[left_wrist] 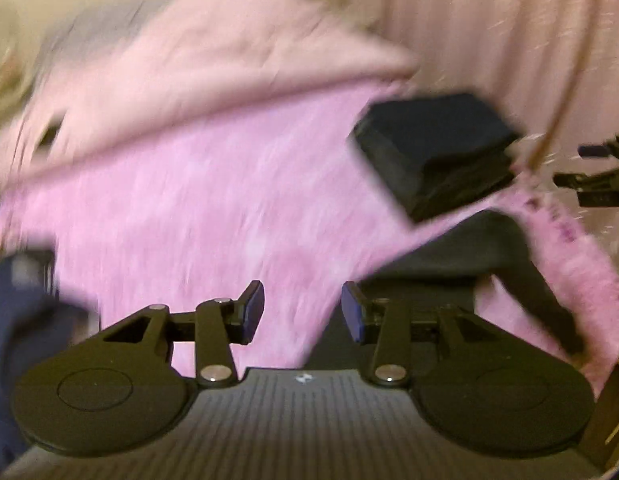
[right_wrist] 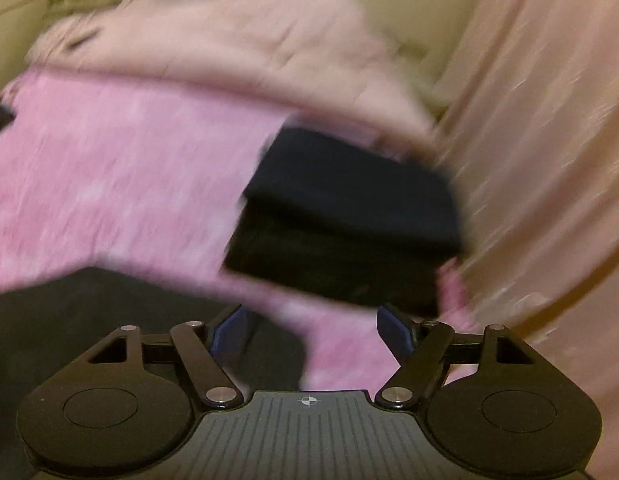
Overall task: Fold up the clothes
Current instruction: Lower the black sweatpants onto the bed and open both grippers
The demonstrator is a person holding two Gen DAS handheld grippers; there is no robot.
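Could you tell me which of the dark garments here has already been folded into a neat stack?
The dark stack resting on the pink blanket has: squared edges, visible layers. The other dark garment, nearer the grippers, lies loose and flat.

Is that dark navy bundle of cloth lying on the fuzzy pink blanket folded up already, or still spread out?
Folded. The dark navy bundle of cloth sits as a compact rectangular block with stacked layers showing along its edge, on the fuzzy pink blanket. Neither gripper touches it.

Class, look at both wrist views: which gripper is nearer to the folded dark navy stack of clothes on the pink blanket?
Right. The right gripper sits just below the folded dark navy stack, jaws open. The left gripper sits farther back to its left, with pink blanket between.
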